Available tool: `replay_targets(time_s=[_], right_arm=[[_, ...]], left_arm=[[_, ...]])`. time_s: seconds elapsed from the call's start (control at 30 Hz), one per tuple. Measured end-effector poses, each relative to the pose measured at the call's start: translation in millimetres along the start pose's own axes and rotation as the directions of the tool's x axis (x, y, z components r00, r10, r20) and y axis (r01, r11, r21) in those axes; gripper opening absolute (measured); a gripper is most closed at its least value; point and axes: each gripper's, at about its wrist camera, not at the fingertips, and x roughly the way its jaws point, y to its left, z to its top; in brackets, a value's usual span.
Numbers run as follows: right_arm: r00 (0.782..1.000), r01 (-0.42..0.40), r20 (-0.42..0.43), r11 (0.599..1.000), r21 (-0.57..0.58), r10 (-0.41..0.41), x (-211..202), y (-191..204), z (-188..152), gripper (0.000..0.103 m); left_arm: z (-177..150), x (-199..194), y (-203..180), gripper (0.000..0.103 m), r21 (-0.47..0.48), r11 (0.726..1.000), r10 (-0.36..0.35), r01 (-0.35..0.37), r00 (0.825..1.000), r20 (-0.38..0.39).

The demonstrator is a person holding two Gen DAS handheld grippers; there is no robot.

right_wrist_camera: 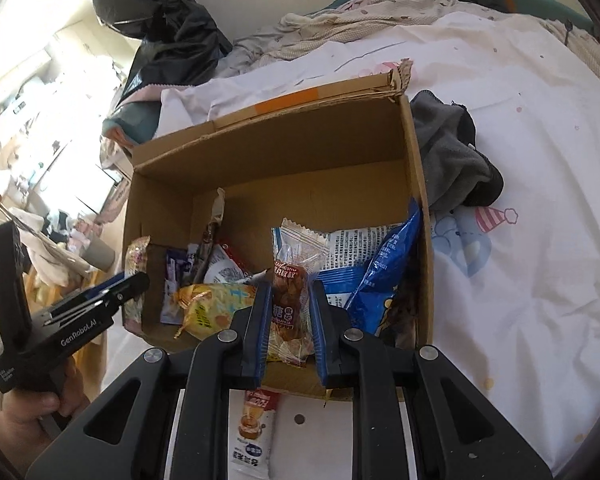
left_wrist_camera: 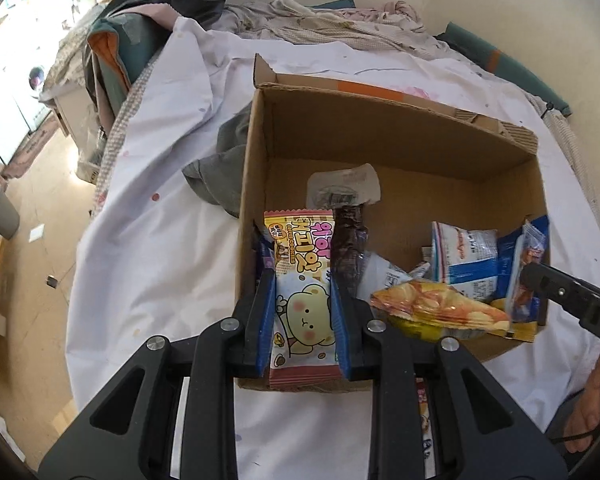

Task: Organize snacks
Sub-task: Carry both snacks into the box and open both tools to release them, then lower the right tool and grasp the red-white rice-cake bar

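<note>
**Two tools, two packets, one box on the bed**

Left wrist view: the left tool (left_wrist_camera: 303, 316) gripped a pink-edged bear cookie packet (left_wrist_camera: 302, 300) upright between its blue pads, at the near-left corner of the cardboard box (left_wrist_camera: 400, 140). Just right of the tool lay an orange chip bag (left_wrist_camera: 440, 308); ahead of it stood a dark brown wrapper (left_wrist_camera: 350, 248) and a sealed white cup (left_wrist_camera: 342, 188). Two blue-and-white packets (left_wrist_camera: 466, 260) leaned at the far right, where the right tool (left_wrist_camera: 534, 274) entered the frame. To do the step well, the packet probably should be lowered against the left wall before the pads part, so it stays standing.

Right wrist view: the right tool (right_wrist_camera: 287, 320) was clamped on one clear-wrapped brown snack (right_wrist_camera: 290, 300) over the box's near wall. Blue bags (right_wrist_camera: 374, 276) were piled just to its right and a yellow bag (right_wrist_camera: 208, 304) to its left. One drink-mix sachet (right_wrist_camera: 250, 436) lay on the white bedsheet (right_wrist_camera: 520, 320) beneath the tool, outside the box. A grey cloth (right_wrist_camera: 452, 160) sat beyond the right wall. Count: one box, one packet per tool, roughly seven snacks inside.
</note>
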Motion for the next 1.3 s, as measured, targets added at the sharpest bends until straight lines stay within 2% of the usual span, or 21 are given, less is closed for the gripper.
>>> replay_targets(time_s=[0.3, 0.57, 0.73, 0.8, 0.83, 0.87, 0.9, 0.93, 0.97, 1.0, 1.13, 1.3], right_arm=[[1.000, -0.005, -0.011, 1.000, 0.008, 0.005, 4.4, -0.6, 1.5, 0.023], [1.000, -0.017, -0.001, 1.000, 0.012, 0.017, 2.9, 0.4, 2.1, 0.023], [0.999, -0.039, 0.007, 0.999, 0.004, 0.039, 0.3, 3.9, 2.5, 0.023], [0.999, -0.046, 0.006, 0.999, 0.002, 0.046, 0.3, 5.4, 2.5, 0.023], [0.999, -0.044, 0.007, 0.999, 0.000, 0.044, 0.3, 5.8, 2.6, 0.023], [0.999, -0.044, 0.006, 0.999, 0.001, 0.044, 0.3, 6.1, 2.9, 0.026], [0.999, -0.049, 0.005, 0.999, 0.004, 0.049, 0.3, 5.8, 3.3, 0.034], [0.998, -0.055, 0.007, 0.998, 0.009, 0.055, -0.1, 5.0, 3.7, 0.040], [0.998, -0.067, 0.019, 0.997, 0.023, 0.067, -2.2, 3.4, 4.1, 0.059], [0.997, -0.076, 0.032, 0.997, 0.033, 0.075, -4.3, 2.4, 4.4, 0.073], [0.996, -0.071, 0.063, 0.996, 0.046, 0.068, -11.4, -0.9, 6.3, 0.075], [0.997, -0.055, 0.066, 0.996, 0.065, 0.050, -18.5, -2.5, -1.2, 0.075]], left_arm=[[1.8, 4.5, -0.4, 0.023, -0.016, 1.000, -0.024, 0.024, 1.000, -0.009], [1.0, 3.3, -7.3, 0.024, 0.015, 1.000, -0.024, 0.024, 1.000, -0.004], [1.6, 1.0, -5.0, 0.039, -0.010, 0.999, -0.048, 0.048, 0.999, 0.004], [1.7, -1.1, -5.4, 0.053, -0.009, 0.999, -0.051, 0.051, 0.999, 0.011], [1.6, -1.8, -5.5, 0.056, -0.010, 0.998, -0.054, 0.054, 0.998, 0.015], [1.6, -3.0, -5.7, 0.065, -0.010, 0.998, -0.061, 0.061, 0.998, 0.019], [1.6, -3.8, -5.4, 0.073, -0.011, 0.998, -0.064, 0.065, 0.998, 0.022], [1.4, -5.1, -5.0, 0.076, -0.014, 0.997, -0.069, 0.070, 0.997, 0.028], [1.6, -5.9, -5.0, 0.077, -0.015, 0.997, -0.072, 0.073, 0.997, 0.033], [1.9, -6.8, -5.0, 0.077, -0.016, 0.997, -0.073, 0.074, 0.997, 0.036], [2.1, -11.1, -5.0, 0.077, -0.016, 0.995, -0.097, 0.098, 0.994, 0.051], [2.1, -18.2, -3.8, 0.077, -0.012, 0.997, -0.079, 0.080, 0.995, 0.068]])
